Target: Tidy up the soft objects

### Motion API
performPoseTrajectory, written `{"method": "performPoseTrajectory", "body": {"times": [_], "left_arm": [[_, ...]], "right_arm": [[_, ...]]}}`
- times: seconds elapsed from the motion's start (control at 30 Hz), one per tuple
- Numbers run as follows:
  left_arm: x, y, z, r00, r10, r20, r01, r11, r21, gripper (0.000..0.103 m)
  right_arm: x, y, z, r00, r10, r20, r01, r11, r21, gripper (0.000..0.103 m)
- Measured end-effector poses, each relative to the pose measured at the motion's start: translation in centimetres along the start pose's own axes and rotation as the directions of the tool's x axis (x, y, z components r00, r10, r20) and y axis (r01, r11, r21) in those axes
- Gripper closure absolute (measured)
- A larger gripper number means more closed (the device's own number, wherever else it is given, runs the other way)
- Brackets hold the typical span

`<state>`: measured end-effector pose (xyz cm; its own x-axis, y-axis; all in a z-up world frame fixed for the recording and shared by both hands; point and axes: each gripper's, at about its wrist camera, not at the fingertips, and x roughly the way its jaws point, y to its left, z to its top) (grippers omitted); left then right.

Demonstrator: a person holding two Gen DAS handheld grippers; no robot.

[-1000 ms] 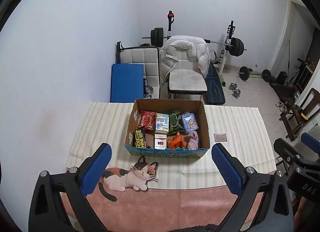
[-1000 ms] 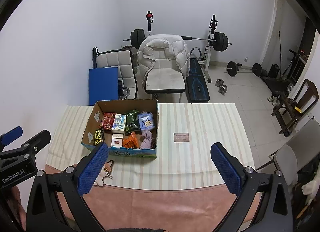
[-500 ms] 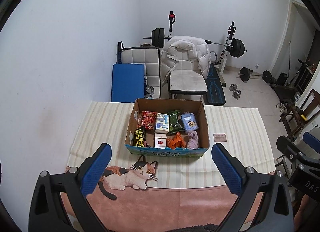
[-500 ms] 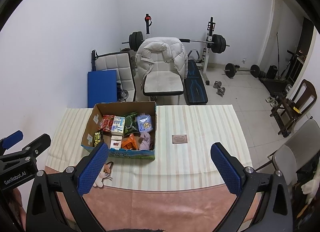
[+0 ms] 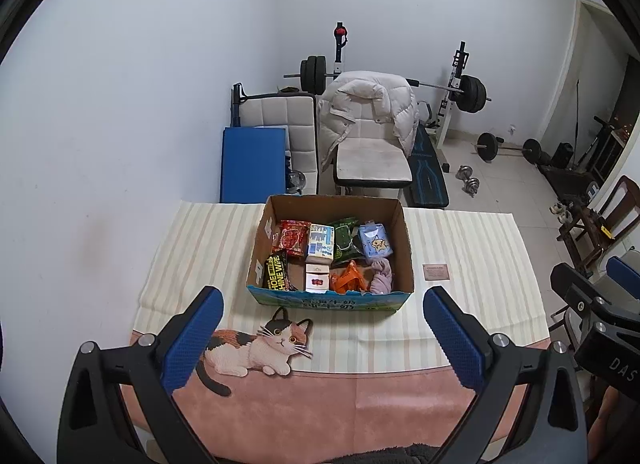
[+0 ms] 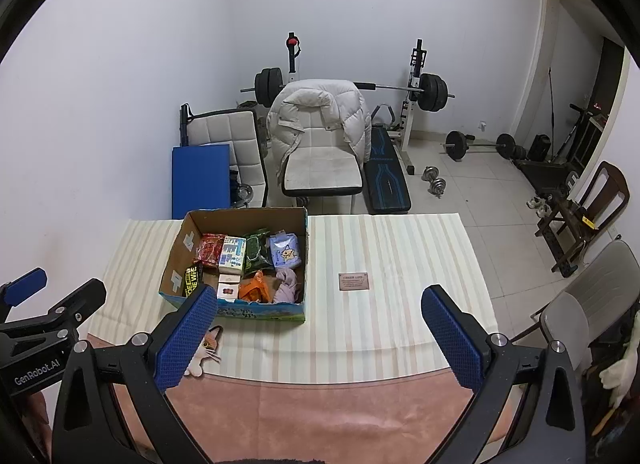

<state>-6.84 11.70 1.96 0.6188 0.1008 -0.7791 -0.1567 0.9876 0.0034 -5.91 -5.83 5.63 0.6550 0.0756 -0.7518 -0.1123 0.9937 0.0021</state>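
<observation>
We see the cardboard box (image 5: 332, 292) standing on the striped cloth (image 5: 208, 248) toward the far half of the table (image 5: 320, 404), its top open and its printed blue front wall facing us. Inside it, along the far side, lie a red snack packet (image 5: 293, 237), a white and blue carton (image 5: 321, 240), a green packet (image 5: 345, 242) and a pale blue pouch with a star figure (image 5: 374, 245). Nearer the front wall lie a black and yellow wipe pack (image 5: 276, 273), a small white box (image 5: 317, 278), an orange wrapper (image 5: 348, 277) and a crumpled lilac cloth (image 5: 381, 277), which sits in the front right corner beside the orange wrapper.

Just in front of the box, a flat cat figure (image 5: 256, 348) lies across the edge of the striped cloth and the pink surface. To the right of the box, apart from it, a small brown card (image 6: 353, 281) rests on the cloth.

Our left tool (image 5: 320, 338) hangs above the near edge of the table with its blue pads spread wide and nothing between them. Our right tool (image 6: 318, 338) is likewise spread wide and empty, beside the left one.

Beyond the table stand a white chair (image 5: 372, 160) with a padded jacket (image 5: 372, 104) over its back, a blue mat (image 5: 252, 162) and a barbell rack (image 5: 456, 88)
</observation>
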Motion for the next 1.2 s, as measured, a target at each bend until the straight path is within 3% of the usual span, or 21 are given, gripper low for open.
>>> {"method": "performPoseTrajectory", "body": {"times": [1.2], "left_arm": [[-0.20, 0.06, -0.53, 1.000, 0.025, 0.009, -0.025, 1.000, -0.007, 0.000]], "right_arm": [[-0.38, 0.03, 0.23, 1.000, -0.001, 0.010, 0.001, 1.000, -0.004, 0.000]]}}
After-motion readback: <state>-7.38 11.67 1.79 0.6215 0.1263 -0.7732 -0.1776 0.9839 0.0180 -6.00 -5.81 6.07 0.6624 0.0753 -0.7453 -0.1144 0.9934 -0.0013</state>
